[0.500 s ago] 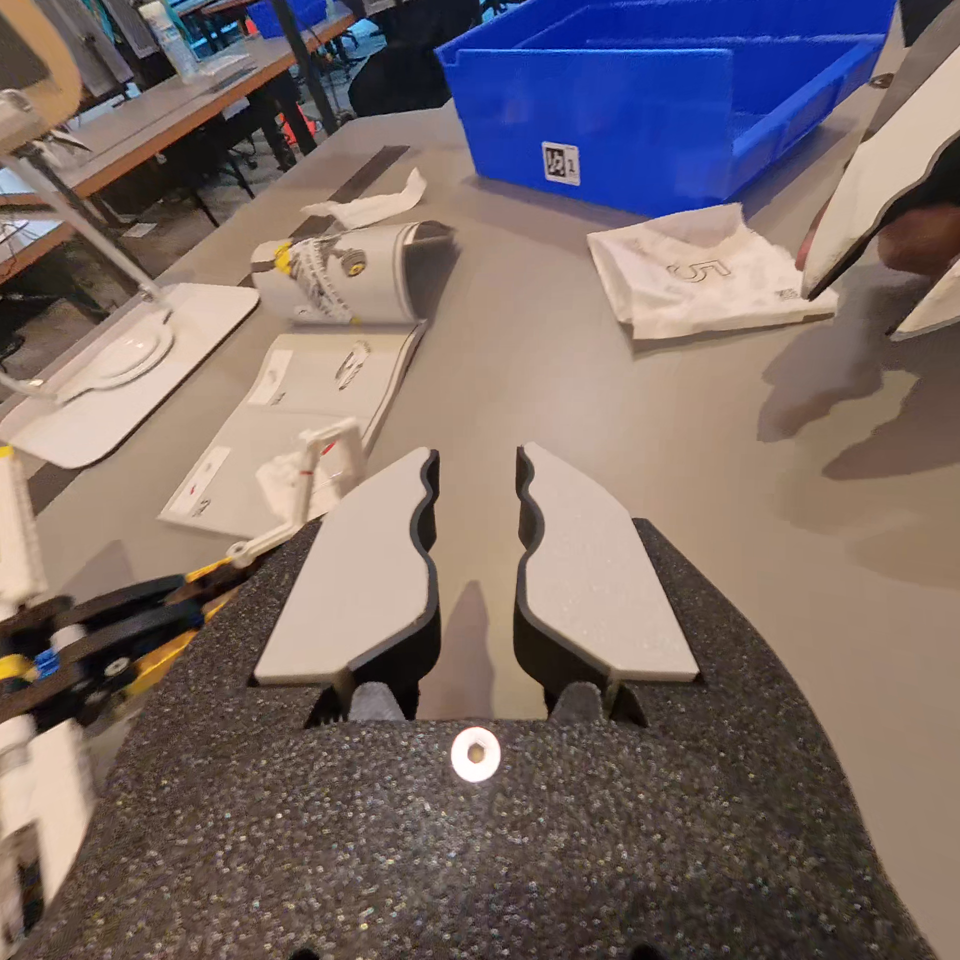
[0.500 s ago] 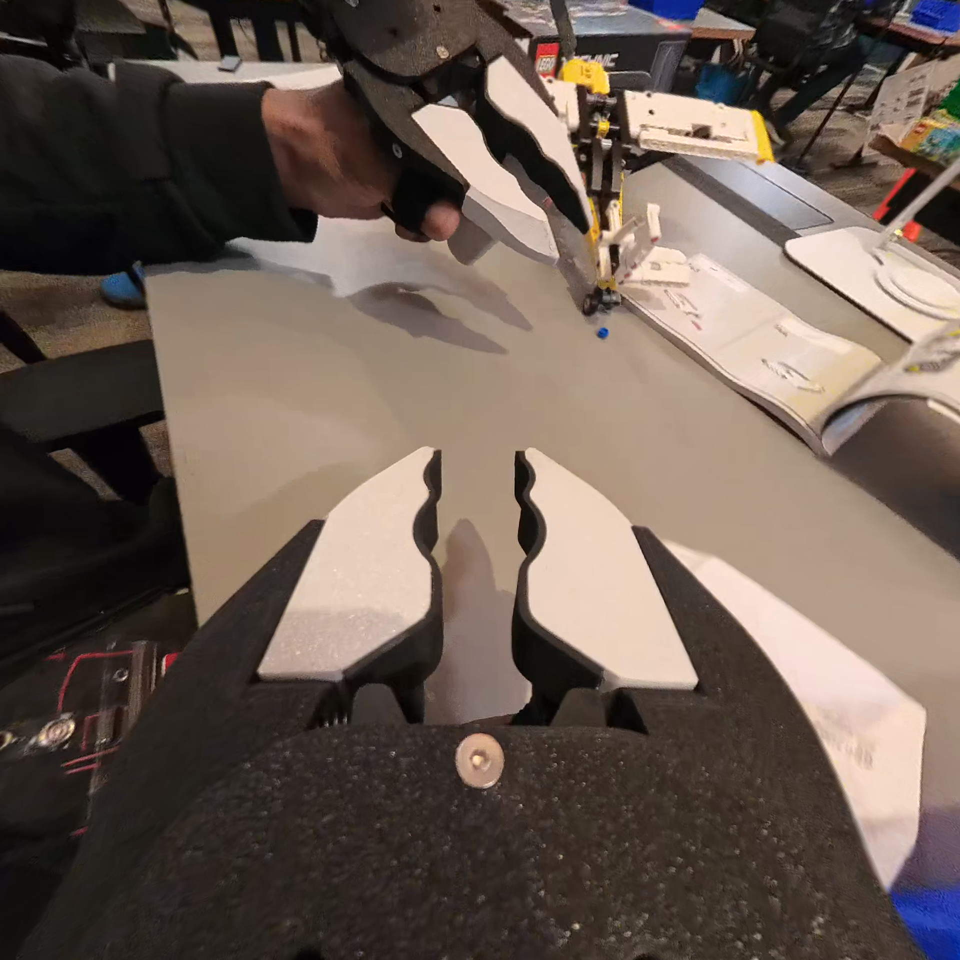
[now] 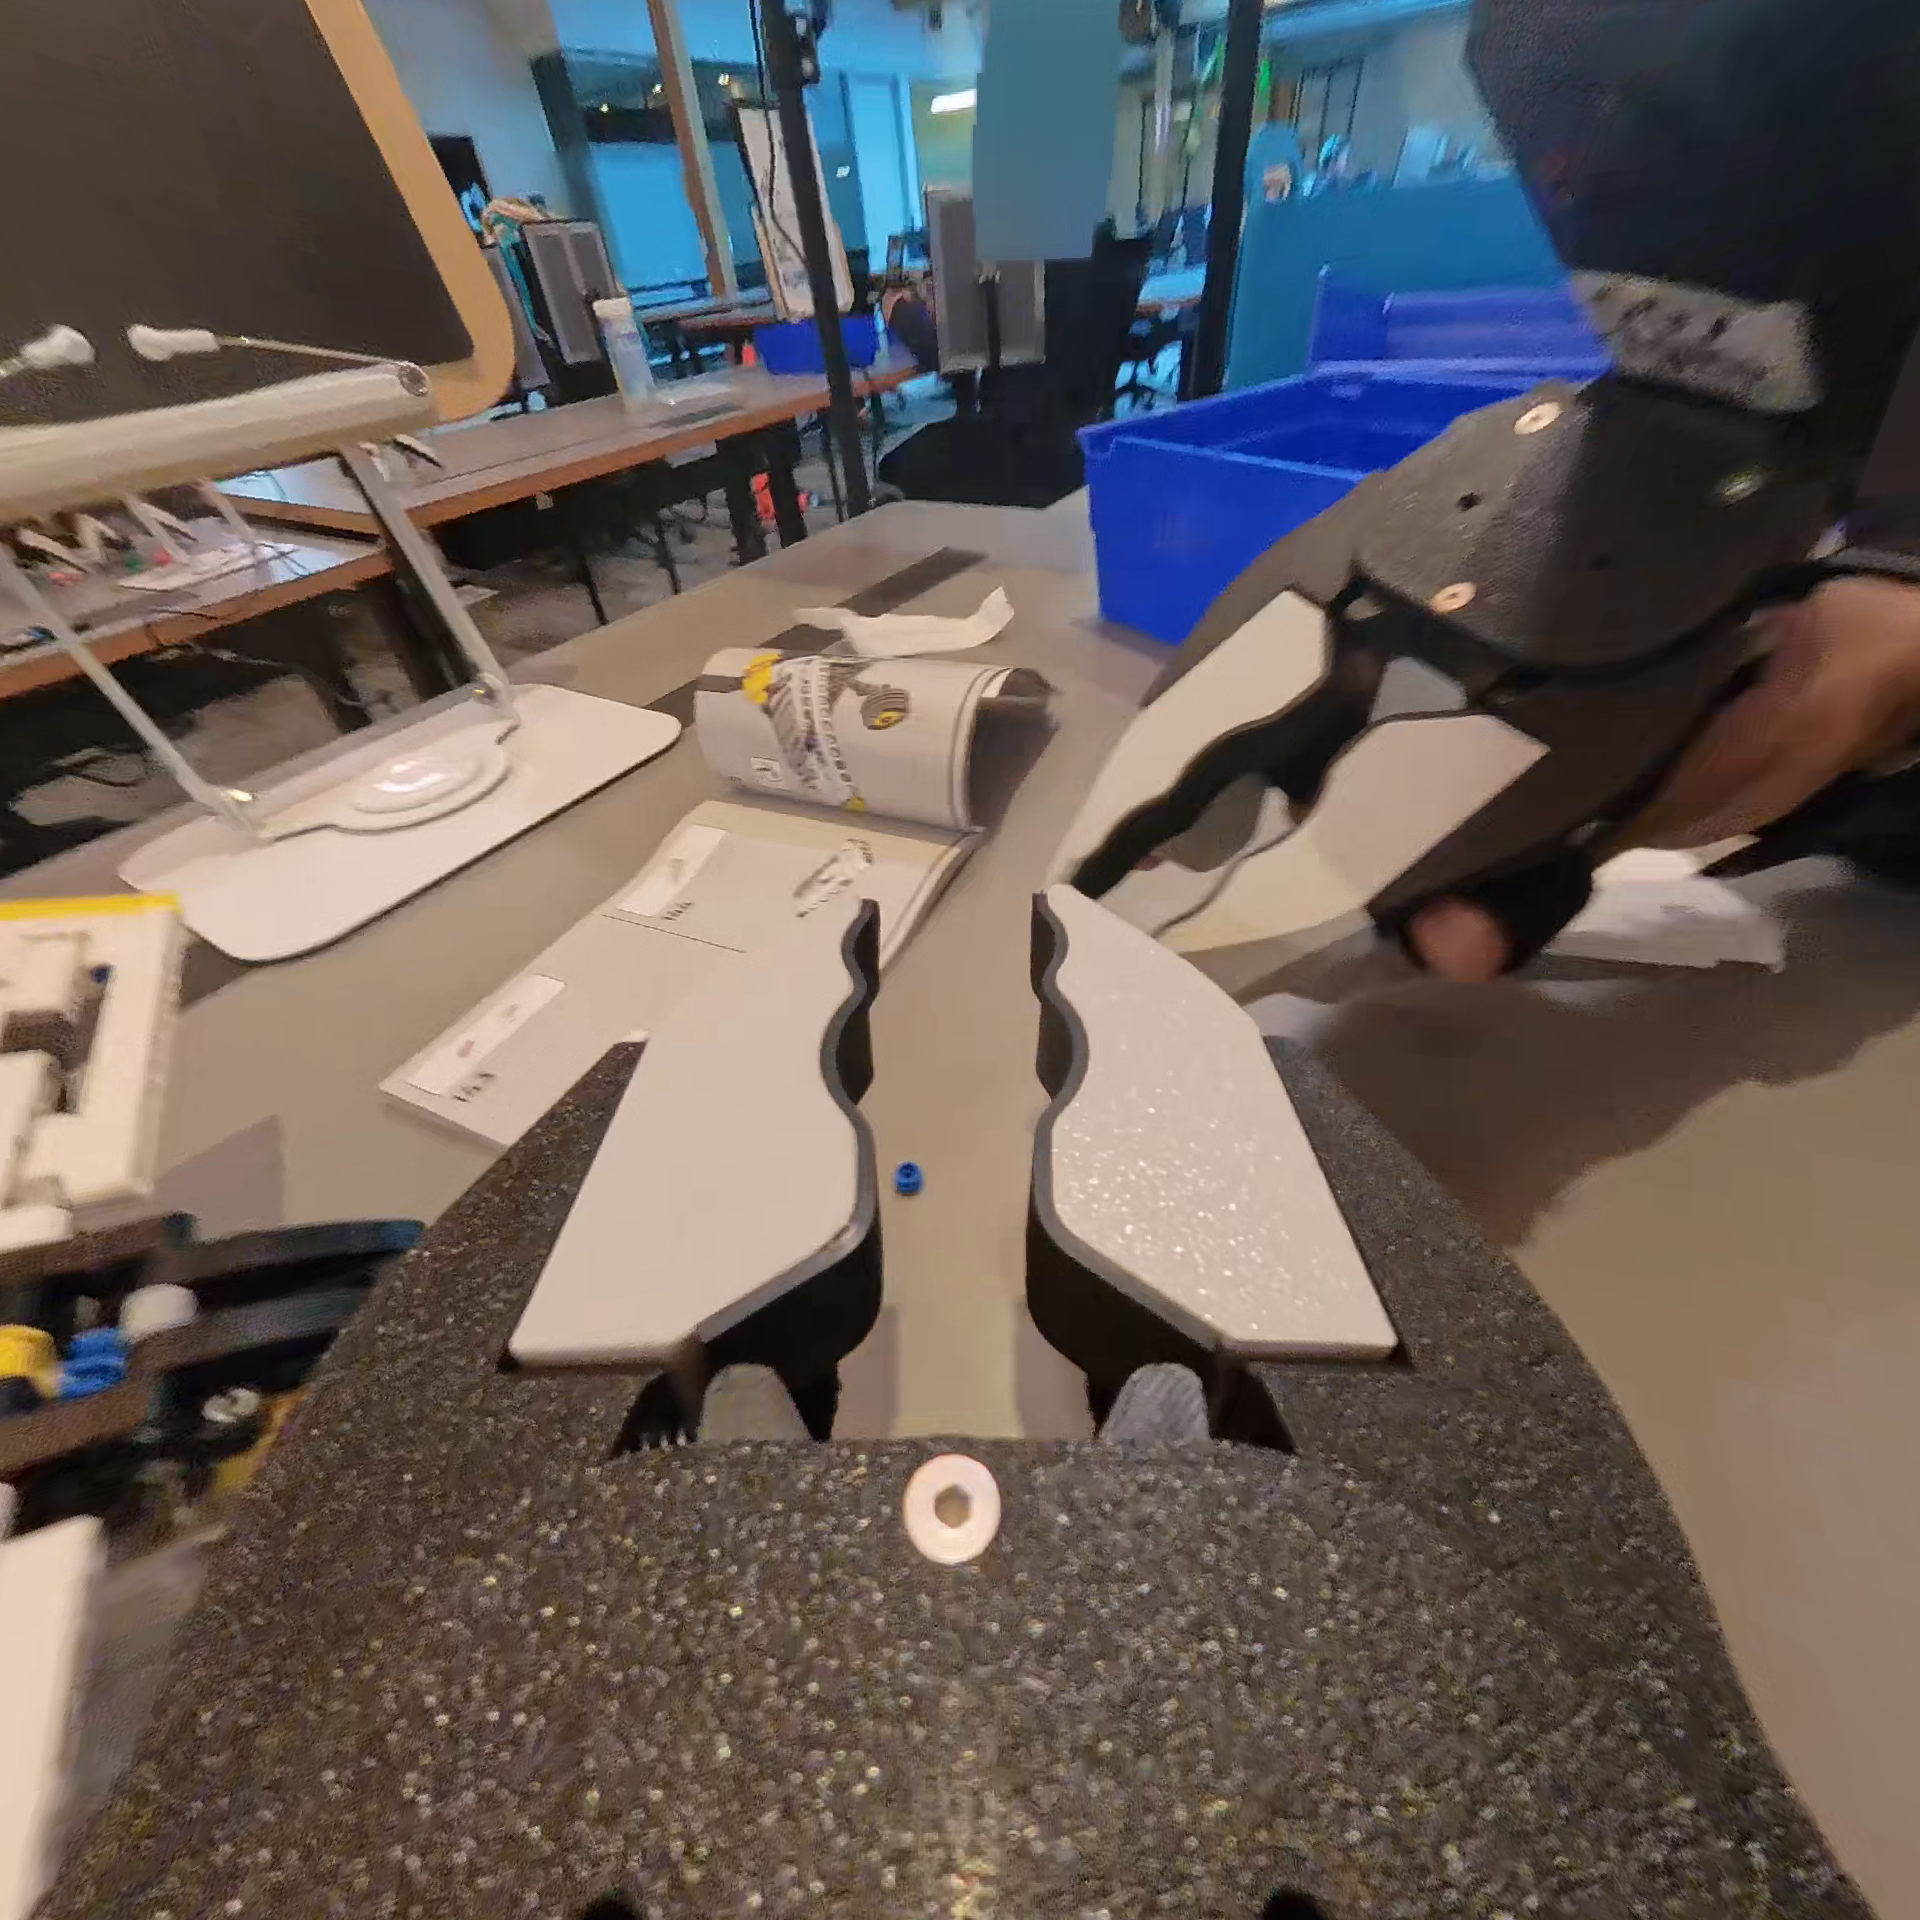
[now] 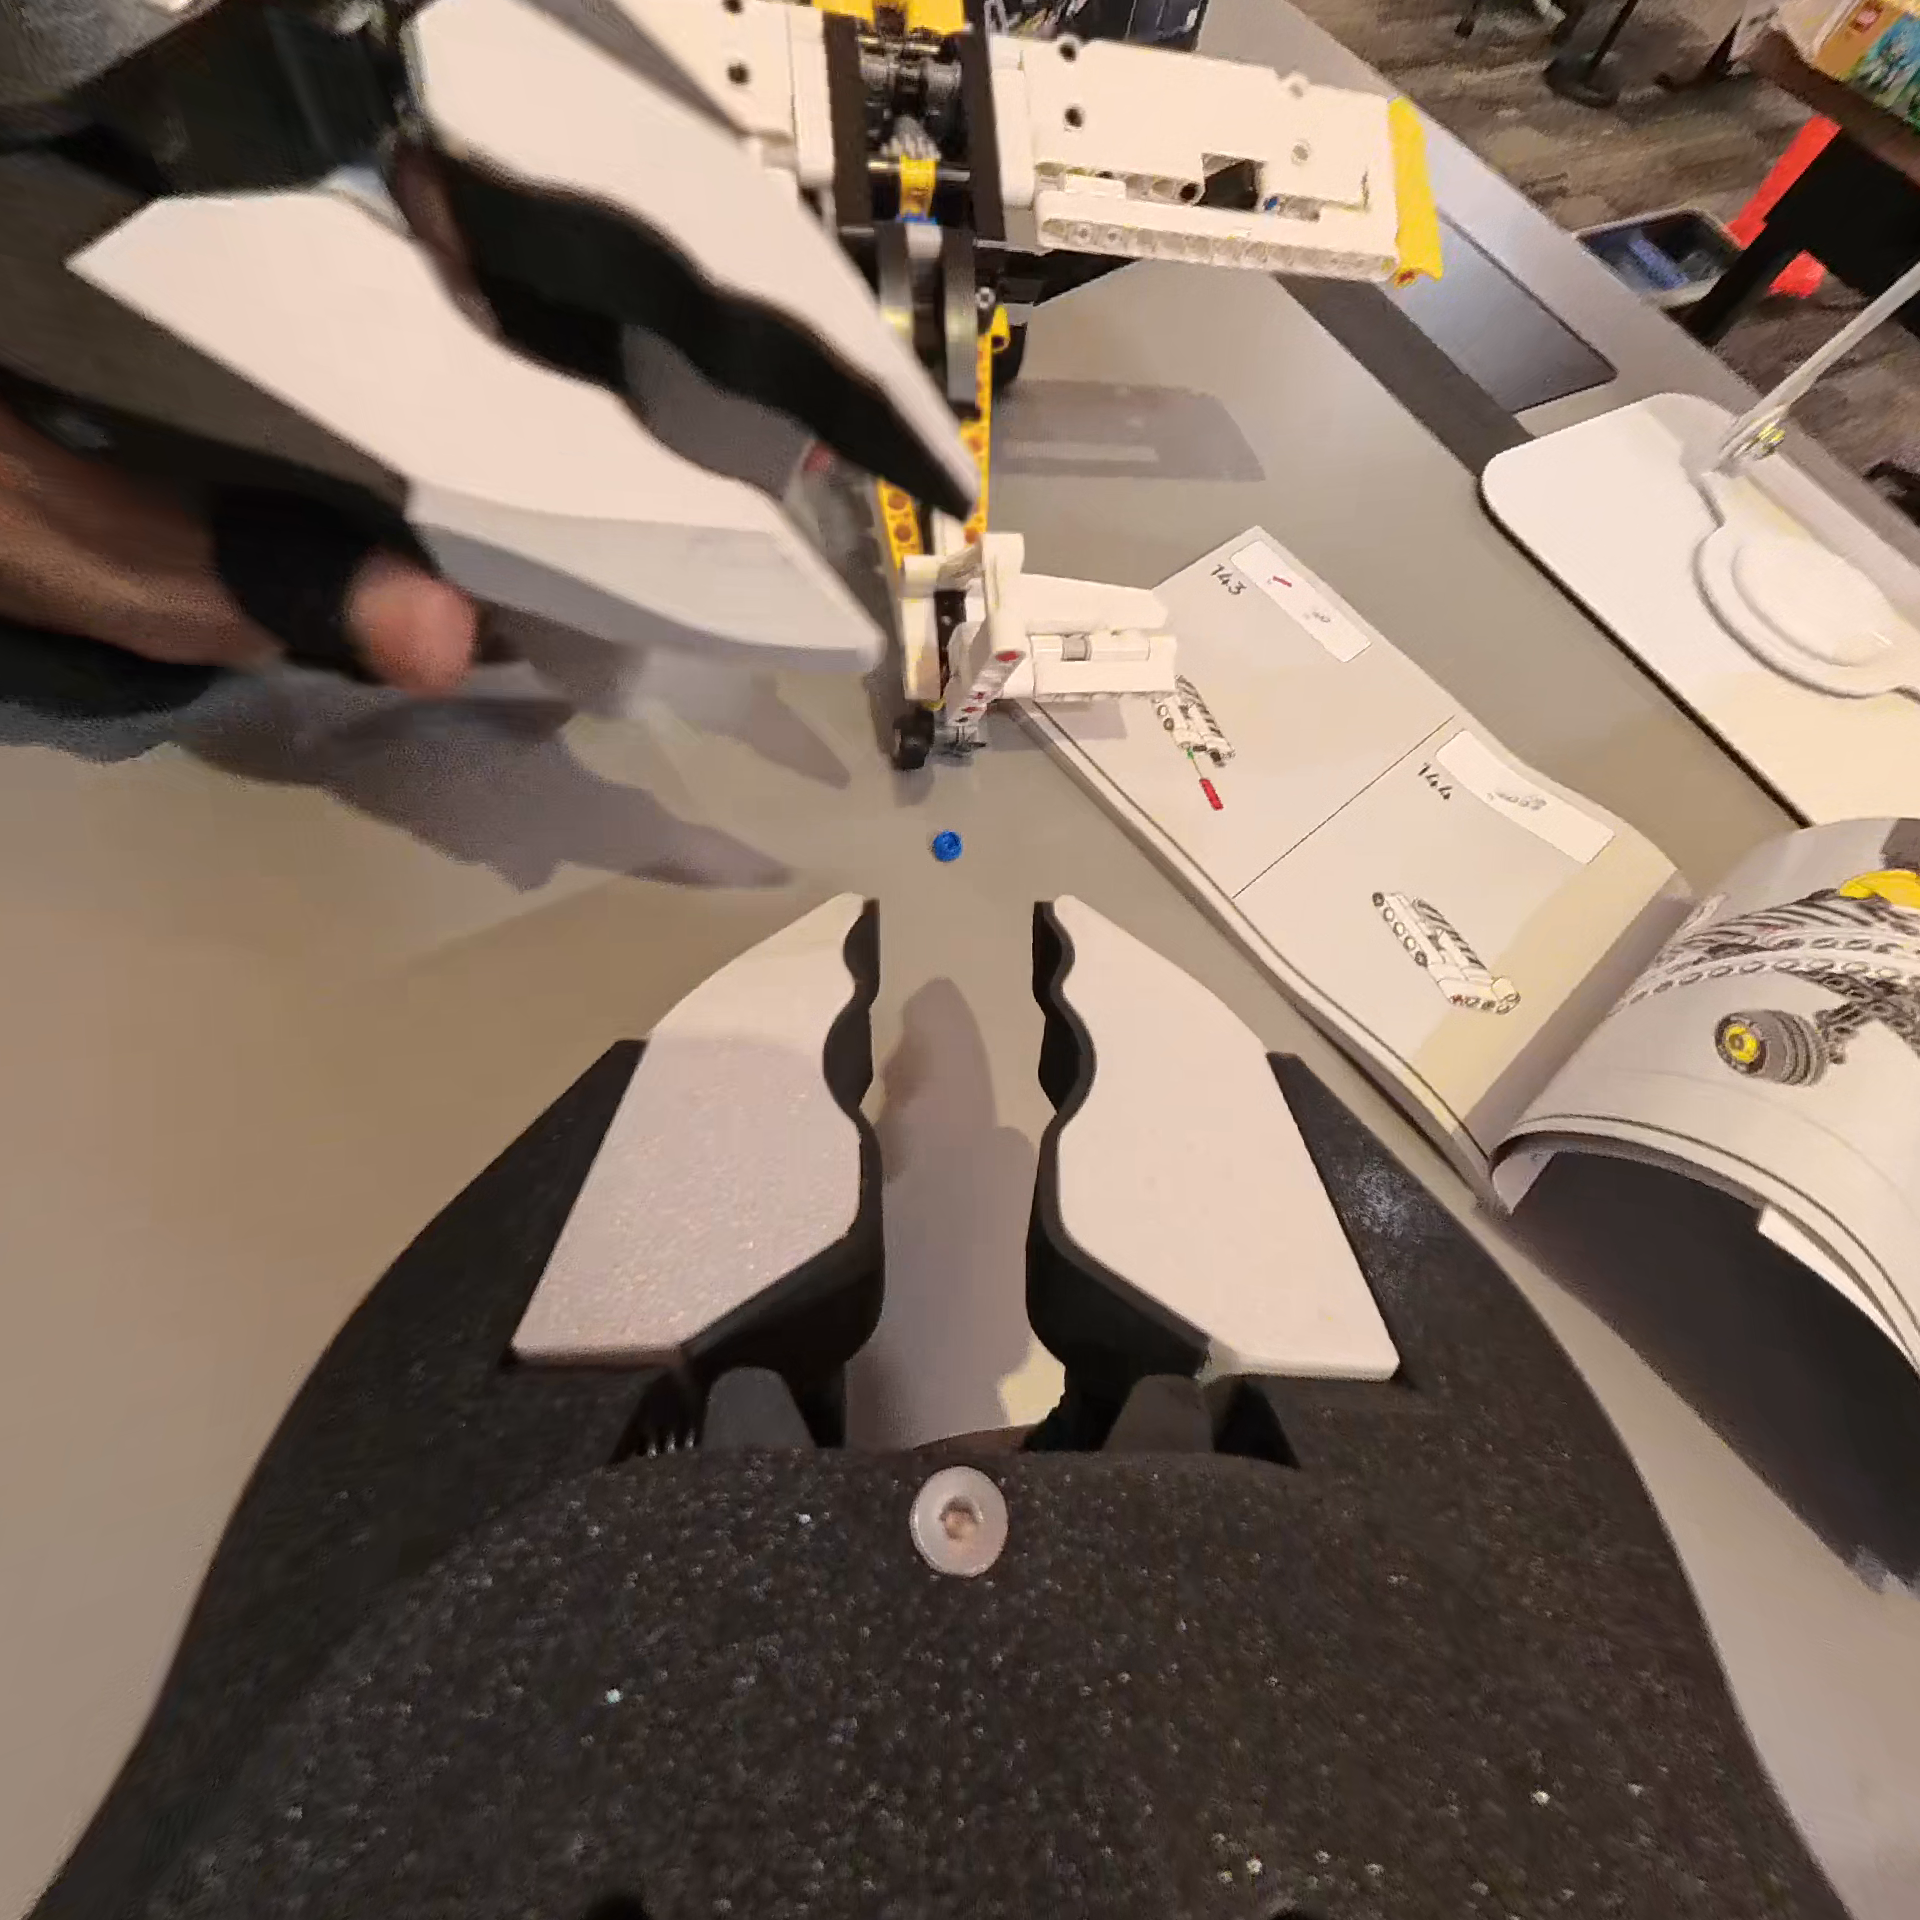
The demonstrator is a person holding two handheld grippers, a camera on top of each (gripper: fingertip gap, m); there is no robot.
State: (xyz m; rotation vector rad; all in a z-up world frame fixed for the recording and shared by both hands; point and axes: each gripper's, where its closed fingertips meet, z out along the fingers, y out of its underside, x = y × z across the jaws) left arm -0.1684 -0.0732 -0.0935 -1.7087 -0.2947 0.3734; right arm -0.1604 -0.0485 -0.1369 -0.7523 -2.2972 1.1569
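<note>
1. Toy model point(image 4: 914, 436) of white, yellow and black bricks stands at the left of the grey table point(image 3: 1558, 1351) in the left wrist view, its edge blurred.
2. Lamp base point(image 3: 416, 821), white and flat, lies beyond it; an open instruction booklet point(image 3: 727, 935) lies just beside, its far pages curled over.
3. Left gripper point(image 3: 954, 914) hovers over the table, jaws parted and bare — a small blue piece point(image 3: 908, 1177) lies on the tabletop seen between its fingers, touching neither.
4. Right gripper point(image 4: 954, 914) faces it from the right, jaws likewise parted with nothing between them; the blue piece lies just ahead of its tips, near the model's foot.
5. Blue bin point(image 3: 1247, 499) stands at the far right — white crumpled paper point(image 3: 1662, 920) lies near it, partly hidden behind the hand point(image 3: 1766, 727).
</note>
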